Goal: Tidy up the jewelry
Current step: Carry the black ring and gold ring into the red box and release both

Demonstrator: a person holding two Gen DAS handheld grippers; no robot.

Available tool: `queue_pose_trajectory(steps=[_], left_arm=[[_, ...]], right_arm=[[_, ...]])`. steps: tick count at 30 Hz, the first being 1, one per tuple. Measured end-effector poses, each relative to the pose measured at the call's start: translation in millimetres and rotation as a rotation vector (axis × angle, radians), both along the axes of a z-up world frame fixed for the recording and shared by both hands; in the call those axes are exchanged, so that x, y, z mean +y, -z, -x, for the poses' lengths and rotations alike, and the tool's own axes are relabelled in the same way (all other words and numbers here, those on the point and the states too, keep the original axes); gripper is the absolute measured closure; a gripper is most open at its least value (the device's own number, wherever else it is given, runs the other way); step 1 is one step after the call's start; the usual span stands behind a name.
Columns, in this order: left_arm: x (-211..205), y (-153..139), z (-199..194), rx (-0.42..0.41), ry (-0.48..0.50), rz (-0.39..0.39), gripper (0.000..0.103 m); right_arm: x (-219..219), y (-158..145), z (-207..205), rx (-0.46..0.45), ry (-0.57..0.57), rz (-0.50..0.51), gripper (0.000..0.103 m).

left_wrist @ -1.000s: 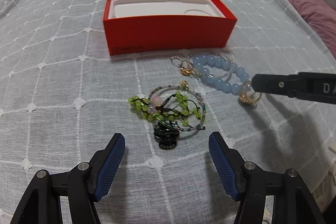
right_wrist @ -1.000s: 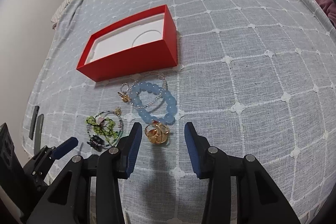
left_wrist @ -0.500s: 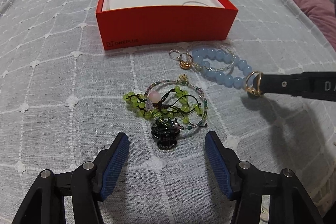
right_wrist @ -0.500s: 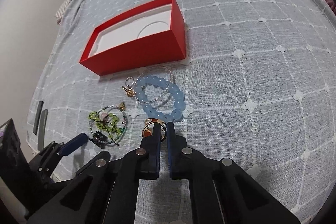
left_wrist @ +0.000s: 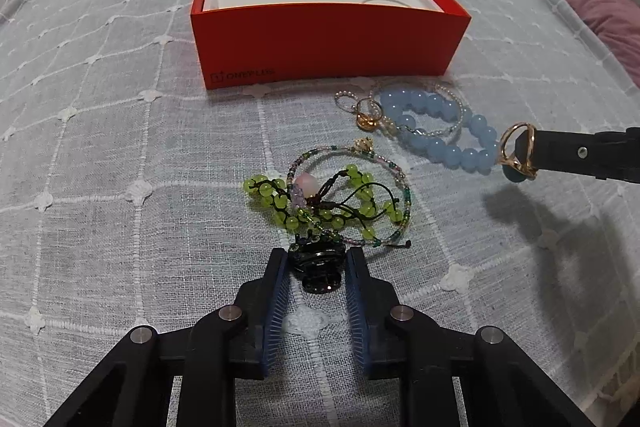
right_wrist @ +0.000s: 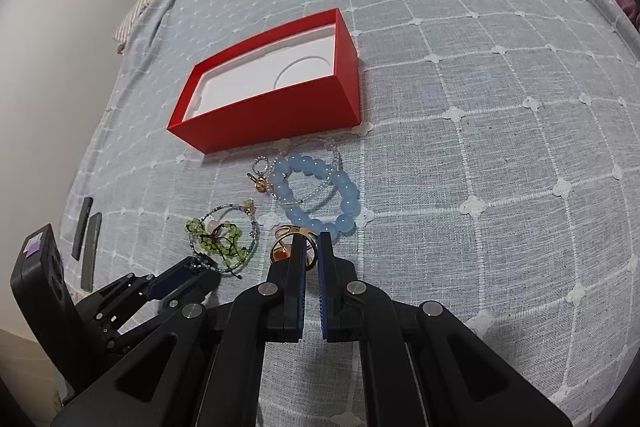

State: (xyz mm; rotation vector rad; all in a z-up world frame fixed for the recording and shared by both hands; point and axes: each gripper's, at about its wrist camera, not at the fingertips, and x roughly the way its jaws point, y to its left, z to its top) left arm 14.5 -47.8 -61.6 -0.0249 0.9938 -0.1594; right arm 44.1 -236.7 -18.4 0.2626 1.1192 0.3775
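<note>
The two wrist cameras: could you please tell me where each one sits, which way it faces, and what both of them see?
Left wrist: sits on the left gripper, looking forward and down over the bedspread at the red box; its jaws are closing around a black ring; the right gripper's tip enters from the right.
Right wrist: sits on the right gripper, facing down toward the box from the other side, shut on a gold ring; the left gripper shows lower left.
Shared: box, blue bracelet, green bead bracelet, gold ring.

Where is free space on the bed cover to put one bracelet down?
Bare cover lies left of the red box and right of the blue bracelet. It is crowded between the box and both grippers, around the green bracelet.
</note>
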Motion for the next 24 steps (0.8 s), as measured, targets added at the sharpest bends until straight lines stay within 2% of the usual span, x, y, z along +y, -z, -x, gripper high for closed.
queue_pose_trajectory(steps=[12, 20, 24], left_arm=[[5, -14, 13, -0.001, -0.002, -0.002, 0.080], [25, -57, 25, -0.110, -0.028, 0.076, 0.080], [26, -80, 17, -0.174, -0.011, 0.065, 0.080]], right_arm=[[-15, -5, -5, -0.008, 0.042, -0.044, 0.098], [-22, -13, -7, -0.033, 0.051, -0.075, 0.098], [-21, -18, -10, -0.051, 0.041, -0.084, 0.098]])
